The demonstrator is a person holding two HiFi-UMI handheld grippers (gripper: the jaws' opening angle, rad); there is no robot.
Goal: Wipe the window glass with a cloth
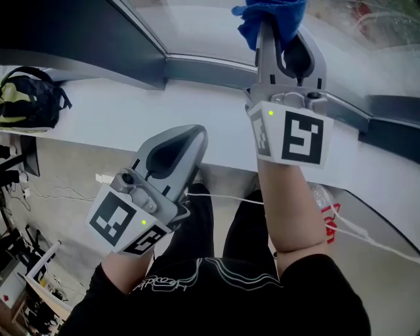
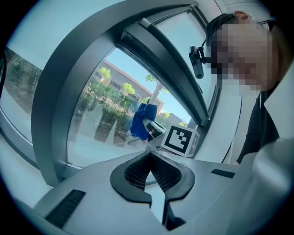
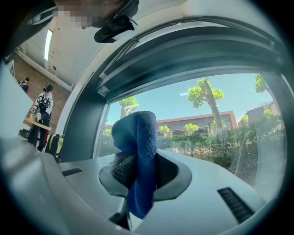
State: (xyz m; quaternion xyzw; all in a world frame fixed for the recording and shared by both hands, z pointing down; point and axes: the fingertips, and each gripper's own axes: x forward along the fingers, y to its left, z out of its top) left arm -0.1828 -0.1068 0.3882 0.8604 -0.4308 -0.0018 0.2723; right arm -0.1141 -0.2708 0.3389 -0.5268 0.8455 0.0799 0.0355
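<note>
You are clamping the blue microfiber cloth (image 3: pixel 138 137) in your right hand-held gripper (image 3: pixel 138 176), its long fold running straight out past the jaws toward the window glass (image 3: pixel 216 124) directly ahead. Your left hand-held gripper (image 2: pixel 154 173), closed on nothing, is hanging lower and farther from the pane.

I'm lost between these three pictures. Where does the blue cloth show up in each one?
Head view: top edge, blue cloth held by the right gripper.
Left gripper view: middle, before the glass.
Right gripper view: middle, between the jaws.
Shared landmark: dark window frame.
</note>
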